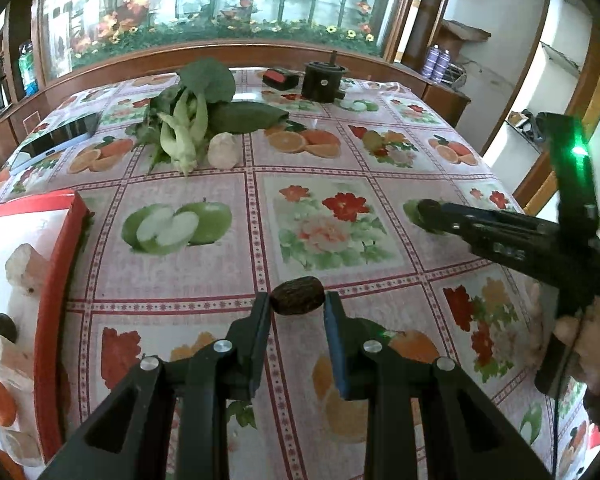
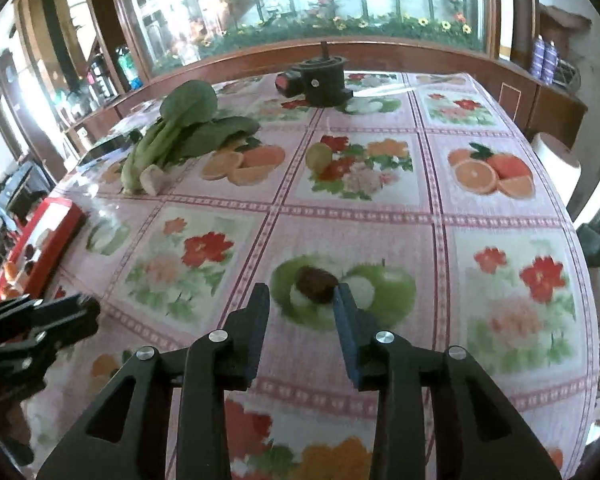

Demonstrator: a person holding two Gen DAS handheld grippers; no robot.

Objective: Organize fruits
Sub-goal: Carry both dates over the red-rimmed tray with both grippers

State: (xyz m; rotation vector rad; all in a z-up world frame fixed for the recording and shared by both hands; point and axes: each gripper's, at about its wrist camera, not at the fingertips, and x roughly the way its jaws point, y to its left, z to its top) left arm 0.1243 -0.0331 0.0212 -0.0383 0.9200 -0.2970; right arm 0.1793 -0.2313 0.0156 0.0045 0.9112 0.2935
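Date [image 1: 296, 295]: clamped crosswise in your left tongs [image 1: 297, 301], just above the cloth [image 1: 228, 264]
Second date [image 2: 315, 289]: lying on the printed apple, long axis across the jaws, at your right tongs' [image 2: 302, 293] tips
Right tongs: apart, right pad seems to touch it, left pad clear
Box [image 1: 62, 240]: off to the left, left hand nearer, so swing that way

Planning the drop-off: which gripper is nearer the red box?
Left. The left gripper sits just right of the red box; the right gripper is farther off to the right.
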